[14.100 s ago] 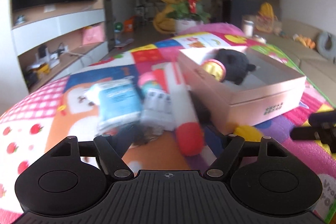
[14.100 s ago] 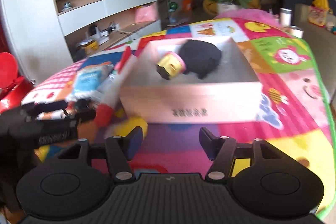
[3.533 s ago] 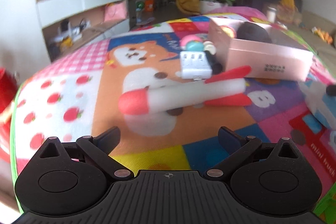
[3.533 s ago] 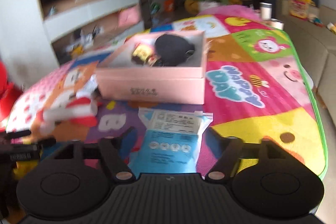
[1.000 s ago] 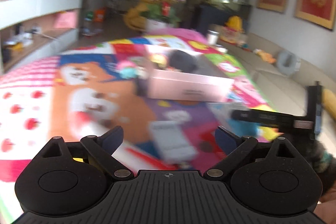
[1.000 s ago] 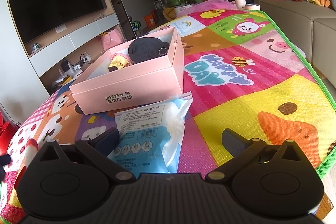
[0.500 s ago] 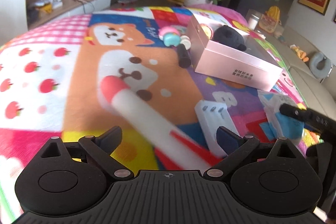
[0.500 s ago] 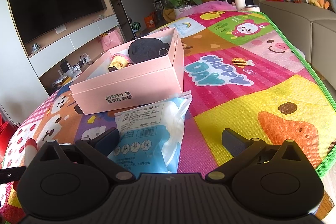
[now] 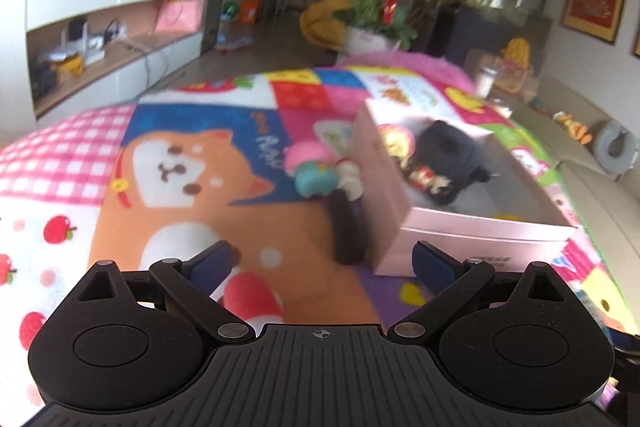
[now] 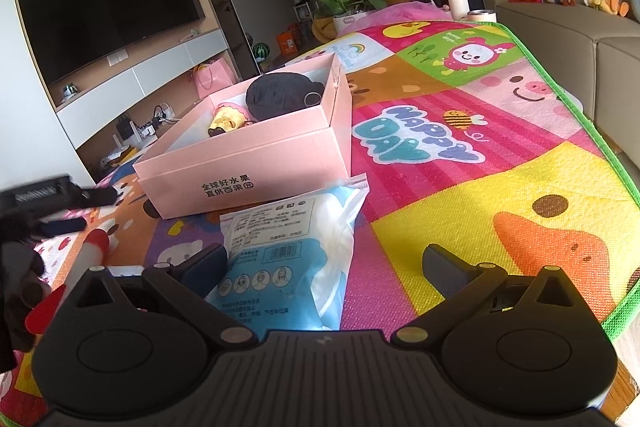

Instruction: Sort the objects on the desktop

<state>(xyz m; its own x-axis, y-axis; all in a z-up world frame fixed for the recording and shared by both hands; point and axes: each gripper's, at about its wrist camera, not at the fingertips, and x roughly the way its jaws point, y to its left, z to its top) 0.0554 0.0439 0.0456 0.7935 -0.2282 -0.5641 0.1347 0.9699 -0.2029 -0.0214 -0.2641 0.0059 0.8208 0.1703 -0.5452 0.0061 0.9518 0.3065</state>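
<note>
Your pink box [image 10: 248, 163] sits open on the colourful play mat [image 10: 480, 187]. Inside it lie a black pouch [image 10: 280, 95] toward the far end and a small yellow and pink toy [image 10: 226, 119] just beside it; the left wrist view, which is blurred, shows both [image 9: 452, 155] in the same box [image 9: 460, 231].

Outside the box, on its left side, a dark cylinder [image 9: 346, 231] lies along the wall, close against it, with a pink and teal toy [image 9: 314, 171] at its far end. A red-tipped white toy [image 9: 252, 295] lies on the mat low between your left gripper's [image 9: 320, 263] fingers, nearer the left one. That gripper is spread wide and holds nothing.

In front of the box's printed wall lies a blue and white packet [image 10: 288, 251], its top edge almost at the box. Your right gripper [image 10: 324, 263] is also spread wide and empty. The packet lies between its fingers, with the left finger [image 10: 204, 263] touching or just over its edge; you cannot tell which. The red-tipped toy [image 10: 86, 255] shows at the left of this view, below your left gripper [image 10: 56, 199].
</note>
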